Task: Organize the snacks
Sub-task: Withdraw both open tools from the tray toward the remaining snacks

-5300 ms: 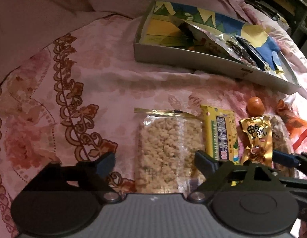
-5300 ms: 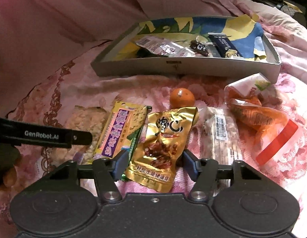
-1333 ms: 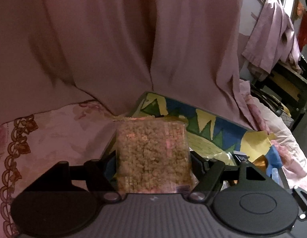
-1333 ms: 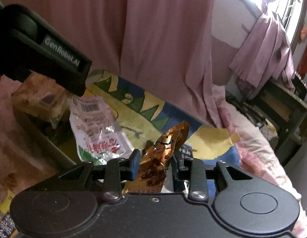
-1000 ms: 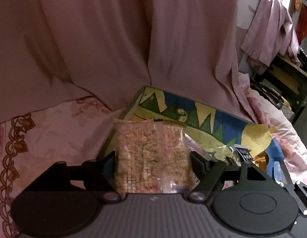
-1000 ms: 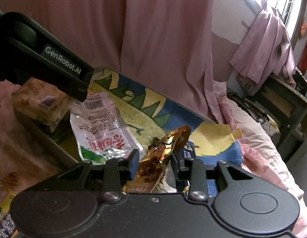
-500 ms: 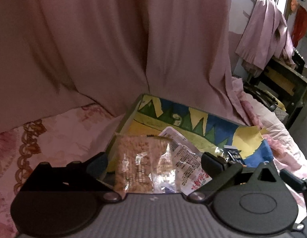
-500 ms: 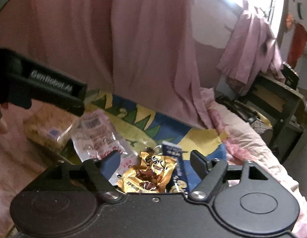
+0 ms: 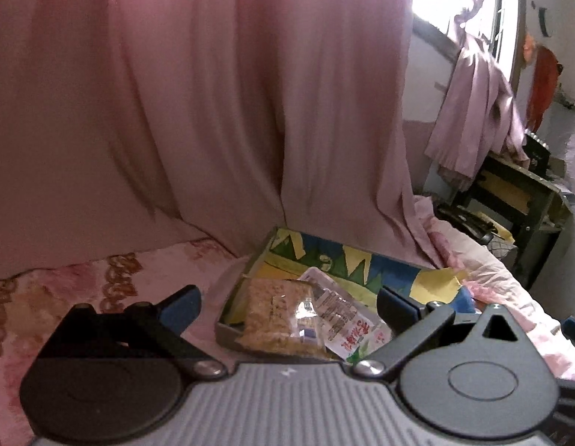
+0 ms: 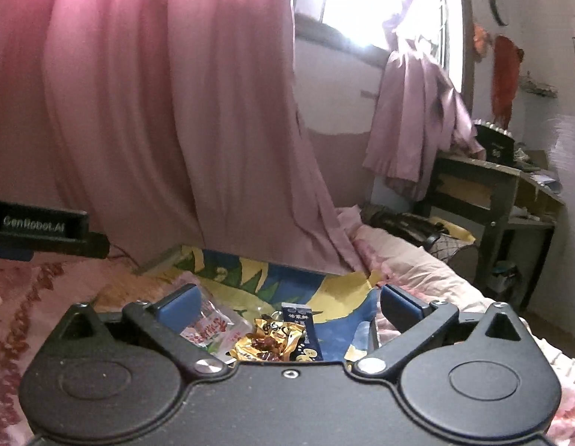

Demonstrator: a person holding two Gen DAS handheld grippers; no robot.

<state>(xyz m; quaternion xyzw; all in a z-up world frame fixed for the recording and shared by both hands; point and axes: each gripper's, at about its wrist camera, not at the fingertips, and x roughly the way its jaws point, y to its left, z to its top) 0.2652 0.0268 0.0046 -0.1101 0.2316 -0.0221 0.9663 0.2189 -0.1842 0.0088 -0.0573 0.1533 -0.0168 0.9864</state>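
Observation:
A shallow grey box (image 9: pixel 228 330) lined with blue, yellow and green paper lies on the bed. In it, a clear packet of puffed rice (image 9: pixel 276 319) rests at the near left corner, beside a white packet with red and green print (image 9: pixel 347 323). My left gripper (image 9: pixel 289 301) hangs open above and behind them, holding nothing. In the right wrist view, a gold packet (image 10: pixel 269 342) lies in the box (image 10: pixel 161 260) next to a dark blue stick packet (image 10: pixel 304 330). My right gripper (image 10: pixel 289 301) is above them, its jaws opening with nothing between them.
A pink curtain (image 9: pixel 213 111) hangs right behind the box. The floral pink bedspread (image 9: pixel 64 290) spreads to the left. A dark desk (image 10: pixel 492 178) with clothes draped over it stands at the right, under a bright window. The left gripper's body (image 10: pixel 38 230) juts in at the left.
Both grippers opened and let go: the puffed rice packet and the gold packet now lie in the box. Both hands rose and drew back from it.

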